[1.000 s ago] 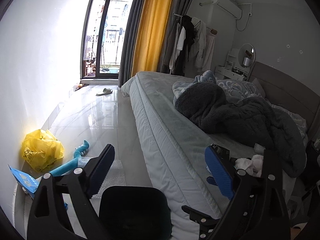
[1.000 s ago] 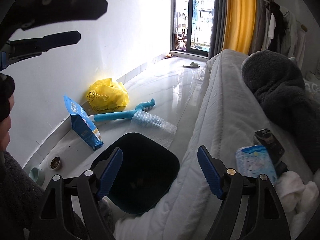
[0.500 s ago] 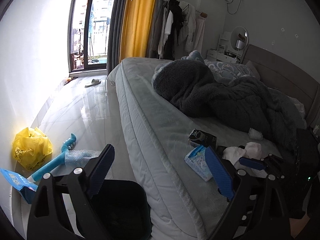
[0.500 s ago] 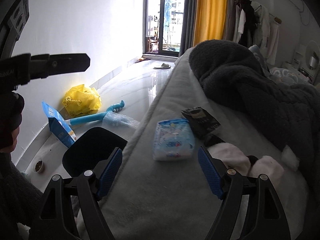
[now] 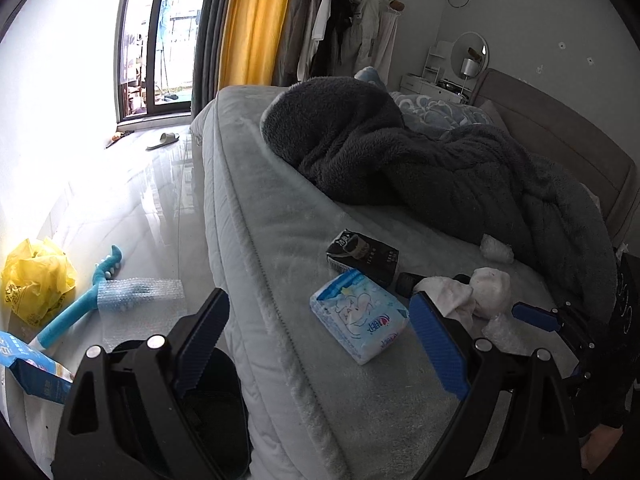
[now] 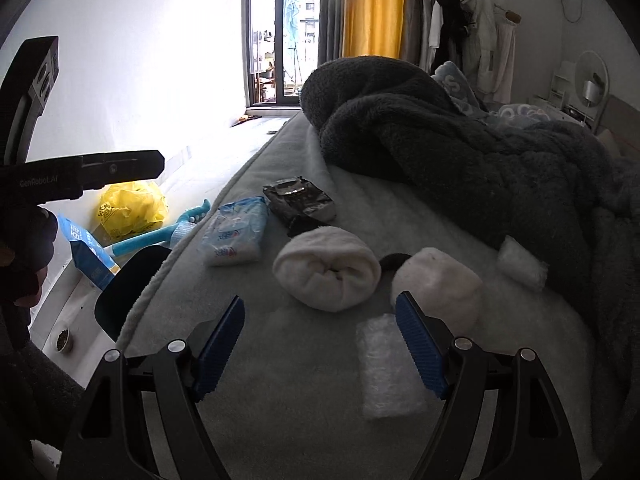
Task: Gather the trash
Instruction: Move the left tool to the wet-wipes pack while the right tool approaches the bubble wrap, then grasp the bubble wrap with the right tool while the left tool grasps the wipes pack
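**Both grippers parked over the bed, nothing picked up**

The right gripper [image 6: 320, 344] is seen held wide open above the grey bed [image 6: 280, 400], with nothing between its blue pads [image 6: 420, 354]. A flat piece of bubble wrap [image 6: 386, 372] is laid on the cover between the two fingers, closer to the right-hand one and not touched by either. Just past the fingertips two rolled white socks are found — one [image 6: 326, 274] ahead of the gap, the other [image 6: 438, 286] right behind the right finger's tip. Further ahead and off toward the left finger's side, a blue-and-white wipes pack [image 6: 236, 232] is lying next to a crumpled black foil wrapper [image 6: 300, 200]. A small wad of bubble wrap [image 6: 522, 266] is tucked against the dark fleece blanket [image 6: 460, 152], beyond the right finger.

The left gripper [image 5: 320, 340] is also spread wide and empty. The same wipes pack [image 5: 360, 322] is seen between its fingers, a bit ahead and nearer the right one, with no contact made. The black bin [image 5: 208, 412] is sat on the floor under the left finger, hard against the mattress edge. Out past that finger a bubble wrap sheet [image 5: 138, 300], a blue brush [image 5: 80, 304] and a yellow plastic bag [image 5: 34, 280] are scattered on the floor by the wall.
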### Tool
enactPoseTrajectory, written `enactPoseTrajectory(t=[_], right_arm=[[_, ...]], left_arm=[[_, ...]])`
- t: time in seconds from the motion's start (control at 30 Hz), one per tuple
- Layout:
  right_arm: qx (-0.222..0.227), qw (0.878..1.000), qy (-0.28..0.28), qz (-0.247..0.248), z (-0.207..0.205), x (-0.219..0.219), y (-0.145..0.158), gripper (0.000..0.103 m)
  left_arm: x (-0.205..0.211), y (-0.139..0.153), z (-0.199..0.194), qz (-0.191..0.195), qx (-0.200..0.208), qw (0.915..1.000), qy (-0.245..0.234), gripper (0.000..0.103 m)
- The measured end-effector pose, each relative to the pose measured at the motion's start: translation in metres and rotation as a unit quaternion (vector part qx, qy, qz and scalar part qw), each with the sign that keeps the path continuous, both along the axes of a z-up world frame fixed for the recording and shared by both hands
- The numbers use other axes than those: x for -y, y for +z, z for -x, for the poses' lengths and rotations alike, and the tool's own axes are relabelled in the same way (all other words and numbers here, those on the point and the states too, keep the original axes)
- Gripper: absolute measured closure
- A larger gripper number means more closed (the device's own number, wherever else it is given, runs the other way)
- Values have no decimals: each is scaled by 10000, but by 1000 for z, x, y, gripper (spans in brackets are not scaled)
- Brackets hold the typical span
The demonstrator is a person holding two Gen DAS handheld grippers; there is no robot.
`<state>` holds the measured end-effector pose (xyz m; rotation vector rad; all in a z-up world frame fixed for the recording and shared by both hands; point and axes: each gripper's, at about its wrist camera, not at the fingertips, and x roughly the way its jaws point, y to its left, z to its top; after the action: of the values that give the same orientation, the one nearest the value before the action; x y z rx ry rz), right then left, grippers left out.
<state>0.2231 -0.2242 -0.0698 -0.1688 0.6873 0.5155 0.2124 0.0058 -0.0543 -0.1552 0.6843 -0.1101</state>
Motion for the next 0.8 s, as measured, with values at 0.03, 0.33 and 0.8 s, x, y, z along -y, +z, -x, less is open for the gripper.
enactPoseTrajectory(t=[0.03,0.33,0.8], right_arm=[[-37,10000,-22,-10,-1,4,-2,24],[-540,9975,-146,-436,-10,38,-24,27],[-812,9942,-13,-704,-17,48,-32,66]], left_arm=[[2,-4,-3,70,-58,10000,10,10],[4,-35,-26,821,-551,9947,271,10],[37,-43,-32,566,-362,9969,403,10]])
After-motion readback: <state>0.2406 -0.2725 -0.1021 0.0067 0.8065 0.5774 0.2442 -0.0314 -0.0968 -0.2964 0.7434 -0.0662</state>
